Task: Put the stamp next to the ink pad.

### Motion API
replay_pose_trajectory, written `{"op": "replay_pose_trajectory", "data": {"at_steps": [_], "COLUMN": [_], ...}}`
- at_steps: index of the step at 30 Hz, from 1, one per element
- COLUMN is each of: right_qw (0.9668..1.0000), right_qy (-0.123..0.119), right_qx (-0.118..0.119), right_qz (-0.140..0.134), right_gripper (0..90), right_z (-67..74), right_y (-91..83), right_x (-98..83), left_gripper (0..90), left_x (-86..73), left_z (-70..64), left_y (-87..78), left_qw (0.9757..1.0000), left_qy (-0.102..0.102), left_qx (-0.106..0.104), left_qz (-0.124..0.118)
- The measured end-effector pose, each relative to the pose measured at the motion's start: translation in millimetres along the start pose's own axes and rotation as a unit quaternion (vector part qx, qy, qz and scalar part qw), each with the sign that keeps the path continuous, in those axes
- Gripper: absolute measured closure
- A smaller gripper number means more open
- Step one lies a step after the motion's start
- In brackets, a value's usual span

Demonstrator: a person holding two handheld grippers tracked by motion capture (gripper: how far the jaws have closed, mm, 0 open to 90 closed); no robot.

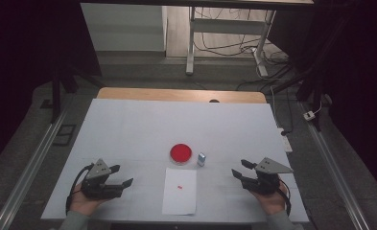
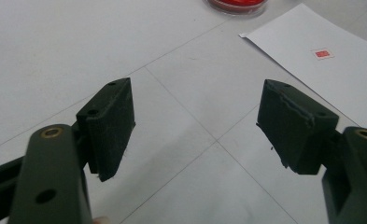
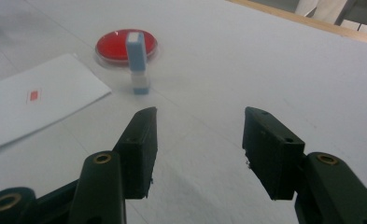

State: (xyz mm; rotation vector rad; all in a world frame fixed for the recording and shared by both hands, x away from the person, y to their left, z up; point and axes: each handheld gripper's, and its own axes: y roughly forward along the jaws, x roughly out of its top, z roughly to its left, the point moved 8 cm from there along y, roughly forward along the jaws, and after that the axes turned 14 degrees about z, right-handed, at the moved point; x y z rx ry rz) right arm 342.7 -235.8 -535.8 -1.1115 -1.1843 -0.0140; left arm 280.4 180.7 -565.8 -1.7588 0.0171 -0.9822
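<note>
A round red ink pad sits in the middle of the white table cover. Just to its right a small blue-and-white stamp stands upright. A white sheet of paper lies in front of them, bearing a small red stamp mark. My left gripper rests low, left of the paper, open with nothing between its jaws. My right gripper is to the right of the stamp, open and empty. The right gripper view has the stamp ahead of the jaws, in front of the ink pad.
The table's wooden far edge shows beyond the white cover. A desk frame with cables stands on the floor behind the table. Metal rails run along both sides.
</note>
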Motion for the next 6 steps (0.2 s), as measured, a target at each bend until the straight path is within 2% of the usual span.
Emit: {"op": "replay_pose_trajectory", "data": {"at_steps": [6], "right_qw": [1.0], "right_qy": [-0.006], "right_qx": [0.001], "right_qz": [0.001], "right_gripper": [44.8], "right_z": [-2.7], "right_y": [-2.4], "right_x": [-5.6], "left_gripper": [27.7], "left_x": [0.0], "left_z": [-0.9], "left_y": [0.8], "left_qw": [1.0], "left_qy": [0.001], "left_qx": [-0.001], "left_qz": [0.001]}}
